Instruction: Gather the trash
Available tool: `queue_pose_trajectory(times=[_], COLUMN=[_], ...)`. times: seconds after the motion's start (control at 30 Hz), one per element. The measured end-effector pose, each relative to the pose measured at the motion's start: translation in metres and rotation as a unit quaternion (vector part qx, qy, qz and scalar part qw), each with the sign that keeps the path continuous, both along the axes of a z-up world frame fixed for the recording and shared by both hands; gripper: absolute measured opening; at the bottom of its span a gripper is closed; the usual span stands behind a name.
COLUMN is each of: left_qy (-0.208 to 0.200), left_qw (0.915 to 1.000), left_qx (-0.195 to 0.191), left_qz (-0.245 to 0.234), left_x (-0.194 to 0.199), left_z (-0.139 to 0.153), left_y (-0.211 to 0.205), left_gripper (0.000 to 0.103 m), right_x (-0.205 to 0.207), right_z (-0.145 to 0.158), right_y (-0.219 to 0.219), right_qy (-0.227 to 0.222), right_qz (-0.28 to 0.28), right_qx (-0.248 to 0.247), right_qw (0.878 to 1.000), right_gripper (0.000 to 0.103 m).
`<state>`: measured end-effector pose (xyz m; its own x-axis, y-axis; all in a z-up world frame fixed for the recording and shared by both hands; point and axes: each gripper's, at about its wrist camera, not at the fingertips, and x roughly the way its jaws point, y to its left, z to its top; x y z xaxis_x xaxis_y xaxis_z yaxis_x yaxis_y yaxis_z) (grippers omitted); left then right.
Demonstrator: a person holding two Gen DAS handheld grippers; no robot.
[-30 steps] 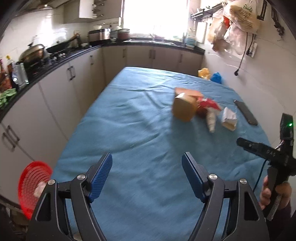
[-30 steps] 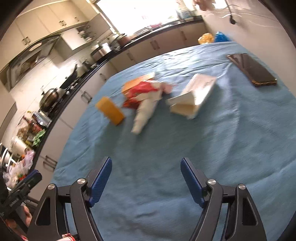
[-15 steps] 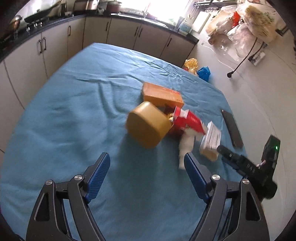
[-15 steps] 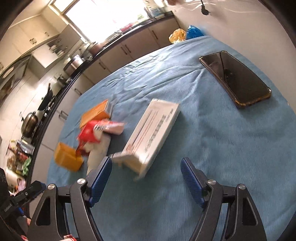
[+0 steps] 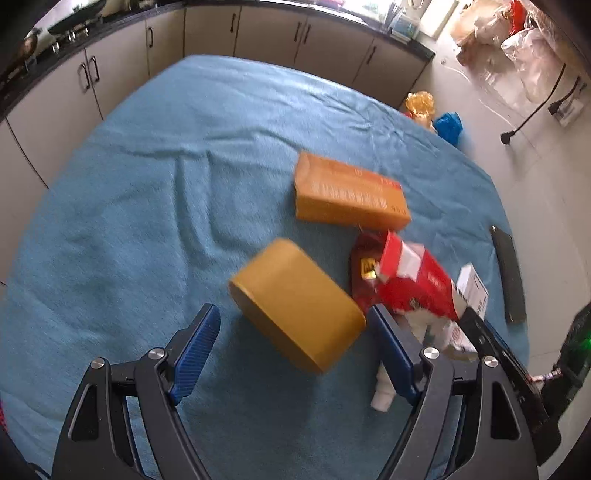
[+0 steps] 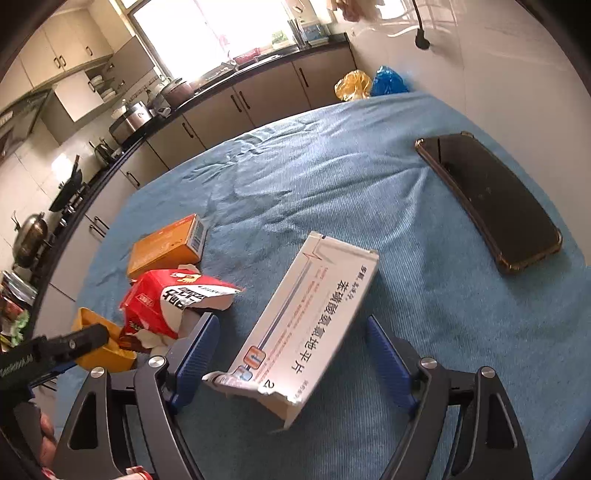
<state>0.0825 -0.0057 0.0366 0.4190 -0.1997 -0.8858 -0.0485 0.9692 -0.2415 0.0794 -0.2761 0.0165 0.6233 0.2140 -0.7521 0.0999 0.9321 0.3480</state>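
Note:
On the blue-clothed table [image 5: 147,221] lies a heap of trash. A yellow rounded box [image 5: 295,306] sits between the fingers of my left gripper [image 5: 293,350]. Its jaws are closing, the right pad almost at the box and the left pad still apart. A long white medicine box [image 6: 306,325], torn at the near end, lies between the fingers of my right gripper [image 6: 291,356]. Those jaws are opening, with a gap on both sides. An orange carton [image 5: 351,192] and a torn red packet [image 5: 410,280] lie just beyond, with a small white piece [image 5: 382,395] beside the left gripper's right finger.
A dark phone [image 6: 491,199] lies on the cloth to the right of the white box. Yellow and blue bags [image 6: 352,85] sit past the table's far corner. Kitchen cabinets [image 5: 258,33] run along the left and far sides. A tiled wall [image 6: 517,74] stands at the right.
Both grippers have moved forward and down onto the trash. The yellow box has come between the left fingers, and the white box between the right fingers.

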Motion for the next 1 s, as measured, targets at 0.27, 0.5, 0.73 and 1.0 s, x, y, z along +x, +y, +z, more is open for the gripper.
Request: queue_pose_trajectory(times=[0.27,0.5,0.73,1.0], left_qy=[-0.012,-0.046,-0.053,-0.057], left_qw=[0.9993,0.998,0.9972,0.9968], left_qx=[-0.01,-0.022,-0.03,-0.035], left_qz=[-0.034,-0.037,-0.043,-0.045], left_x=[-0.042,-0.089,-0.138,-0.164], left_z=[0.007,0.029,0.027,0.009], left_y=[0.002,0.018,0.046,0.062], left_gripper=[0.034,0.031,0.017,0.037], right_x=[-0.005,-0.017,-0.039,-0.043], right_z=[-0.001,0.002,0.005,0.01], right_y=[0.008,-0.012,0.0,0.01], right_qy=[-0.014,-0.016,-0.003,0.015], right_qz=[0.008,-0.001,0.049,0.006], right_qx=[-0.063,-0.012,-0.004,0.016], right_qw=[0.998,1.0,0.999,1.0], right_gripper=[0.062,0.018,0.021,0.094])
